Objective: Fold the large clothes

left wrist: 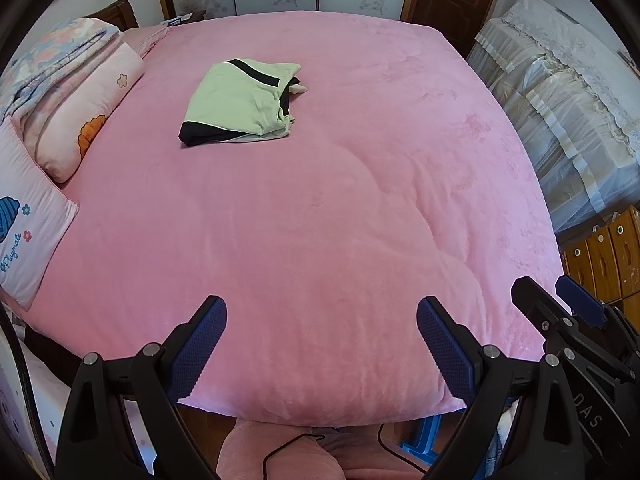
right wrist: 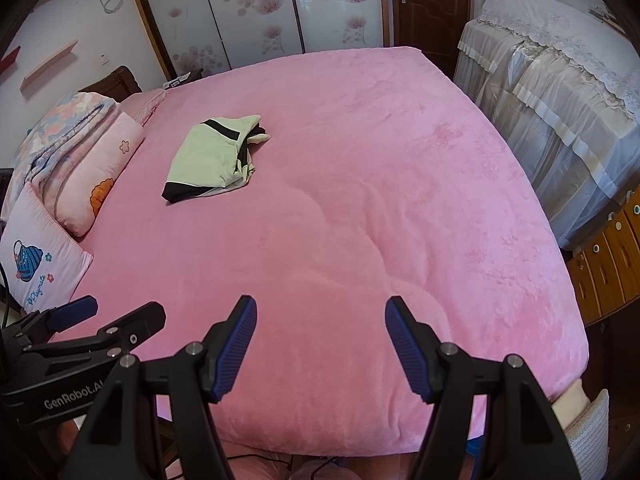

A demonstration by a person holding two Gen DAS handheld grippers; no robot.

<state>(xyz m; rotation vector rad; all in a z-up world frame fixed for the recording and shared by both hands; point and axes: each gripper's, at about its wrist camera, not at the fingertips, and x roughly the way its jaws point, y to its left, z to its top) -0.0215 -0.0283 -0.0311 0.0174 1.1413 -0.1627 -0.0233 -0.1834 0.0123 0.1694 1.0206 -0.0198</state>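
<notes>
A light green garment with black bands (left wrist: 240, 104) lies folded into a compact bundle on the far left part of the pink bed (left wrist: 340, 220); it also shows in the right wrist view (right wrist: 212, 160). My left gripper (left wrist: 322, 312) is open and empty, held above the near edge of the bed, far from the garment. My right gripper (right wrist: 320, 312) is open and empty, also above the near edge. The right gripper shows at the right of the left wrist view (left wrist: 560, 300), and the left gripper at the left of the right wrist view (right wrist: 108, 316).
Folded quilts and pillows (left wrist: 68, 100) are stacked at the bed's left side. A lace-covered cabinet (left wrist: 560, 92) and wooden drawers (left wrist: 604, 256) stand to the right. Wardrobe doors (right wrist: 260, 12) and a dark door (right wrist: 428, 4) are behind. Cables (left wrist: 304, 440) lie on the floor below.
</notes>
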